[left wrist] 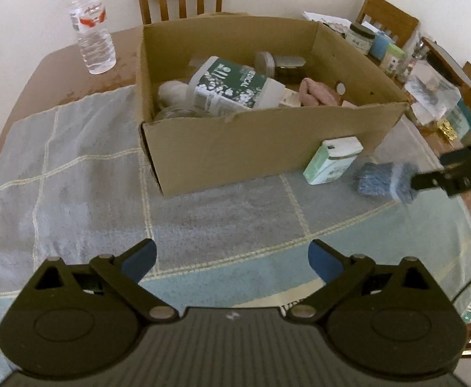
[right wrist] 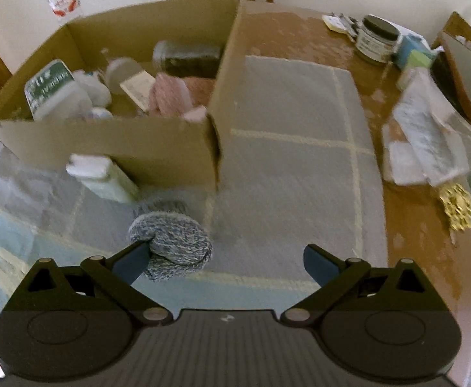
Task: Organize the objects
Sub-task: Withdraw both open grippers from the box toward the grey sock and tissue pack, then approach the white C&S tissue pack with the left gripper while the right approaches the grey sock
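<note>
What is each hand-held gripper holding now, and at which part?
Nothing is held. The left hand-held gripper is open over the cloth. The right hand-held gripper is open too; only its left finger is against the blue-grey rolled sock.

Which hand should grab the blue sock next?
Right. The right gripper is open with the blue sock against its left jaw; the left gripper is open farther back over the cloth.
</note>
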The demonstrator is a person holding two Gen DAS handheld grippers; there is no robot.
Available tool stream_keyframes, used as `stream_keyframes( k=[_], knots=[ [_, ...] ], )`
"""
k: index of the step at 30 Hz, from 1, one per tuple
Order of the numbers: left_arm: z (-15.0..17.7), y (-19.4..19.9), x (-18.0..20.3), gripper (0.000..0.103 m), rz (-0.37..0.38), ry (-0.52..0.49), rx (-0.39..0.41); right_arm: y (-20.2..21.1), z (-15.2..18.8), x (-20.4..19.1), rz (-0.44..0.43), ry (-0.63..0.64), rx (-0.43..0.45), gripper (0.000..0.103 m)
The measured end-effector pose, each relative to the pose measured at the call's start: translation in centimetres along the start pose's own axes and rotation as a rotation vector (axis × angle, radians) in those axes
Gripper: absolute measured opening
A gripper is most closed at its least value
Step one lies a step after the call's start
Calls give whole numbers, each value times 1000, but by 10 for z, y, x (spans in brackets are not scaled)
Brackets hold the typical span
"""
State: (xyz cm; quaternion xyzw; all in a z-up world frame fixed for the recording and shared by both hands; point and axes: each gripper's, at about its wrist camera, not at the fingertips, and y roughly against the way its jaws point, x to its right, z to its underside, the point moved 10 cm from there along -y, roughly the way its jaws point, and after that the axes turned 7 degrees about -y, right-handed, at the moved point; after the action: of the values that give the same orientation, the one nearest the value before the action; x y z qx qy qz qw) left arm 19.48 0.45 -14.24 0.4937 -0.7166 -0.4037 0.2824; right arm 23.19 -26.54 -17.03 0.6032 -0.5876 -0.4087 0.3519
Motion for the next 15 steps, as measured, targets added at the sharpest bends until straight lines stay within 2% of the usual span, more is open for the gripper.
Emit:
stream_keyframes(
  k=[8,15],
  knots=[
    [6,-5,0,100,27,-5,7,5,24,-18,0,-16,-1,103],
    [9,-7,-2,100,58,-13,15,-22,22,-38,1,-163,50,103]
  ],
)
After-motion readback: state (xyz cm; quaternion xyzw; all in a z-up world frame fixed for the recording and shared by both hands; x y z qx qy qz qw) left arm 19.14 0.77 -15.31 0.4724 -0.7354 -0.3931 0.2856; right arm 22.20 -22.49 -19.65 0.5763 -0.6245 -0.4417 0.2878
